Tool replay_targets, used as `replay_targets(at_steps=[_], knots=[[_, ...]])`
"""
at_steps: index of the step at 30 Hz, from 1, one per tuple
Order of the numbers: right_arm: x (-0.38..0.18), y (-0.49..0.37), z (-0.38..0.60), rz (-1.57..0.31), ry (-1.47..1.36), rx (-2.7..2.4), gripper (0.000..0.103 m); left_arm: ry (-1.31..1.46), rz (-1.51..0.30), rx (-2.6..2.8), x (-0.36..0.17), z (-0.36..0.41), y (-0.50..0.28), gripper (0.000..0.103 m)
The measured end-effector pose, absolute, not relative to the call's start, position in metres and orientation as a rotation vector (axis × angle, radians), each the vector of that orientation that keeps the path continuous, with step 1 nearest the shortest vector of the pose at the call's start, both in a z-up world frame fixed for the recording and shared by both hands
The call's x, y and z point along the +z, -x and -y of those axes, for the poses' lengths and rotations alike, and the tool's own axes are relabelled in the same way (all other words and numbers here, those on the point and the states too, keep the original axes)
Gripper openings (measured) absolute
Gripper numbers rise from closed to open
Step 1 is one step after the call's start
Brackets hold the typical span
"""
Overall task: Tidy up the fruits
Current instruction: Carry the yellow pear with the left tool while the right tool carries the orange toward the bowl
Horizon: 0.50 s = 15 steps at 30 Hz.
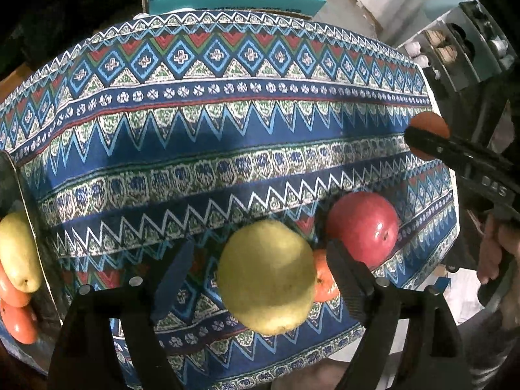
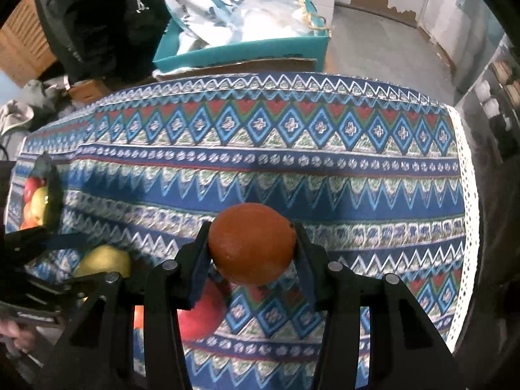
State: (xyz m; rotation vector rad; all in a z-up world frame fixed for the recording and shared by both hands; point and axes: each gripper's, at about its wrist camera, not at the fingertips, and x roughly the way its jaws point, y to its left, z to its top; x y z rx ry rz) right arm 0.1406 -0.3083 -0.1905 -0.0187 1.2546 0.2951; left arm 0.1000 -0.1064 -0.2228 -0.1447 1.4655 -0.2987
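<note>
In the left wrist view a yellow pear lies on the patterned tablecloth between the fingers of my left gripper. The jaws stand open, with a gap between the left pad and the pear. A small orange and a red apple lie just to its right. My right gripper is shut on an orange and holds it above the cloth; that orange also shows at the right of the left view. The pear and the apple lie below and to its left.
A dark bowl at the table's left end holds a pear and oranges; the bowl also shows a red fruit. A teal box with plastic bags stands behind the table. The lace-trimmed table edge runs down the right, with shelves beyond.
</note>
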Motion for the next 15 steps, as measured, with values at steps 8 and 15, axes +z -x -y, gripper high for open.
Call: replay_targets(at_steps=[8, 15], knots=[[-0.183, -0.117, 0.303, -1.242, -0.007, 0.320, 0.047, 0.129, -1.478, -0.315, -0.229, 0.115, -0.090, 0.085], [-0.183, -0.109, 0.295, -1.236, 0.001, 0.342, 0.047, 0.171, -1.489, -0.330, -0.245, 0.114, -0.085, 0.086]])
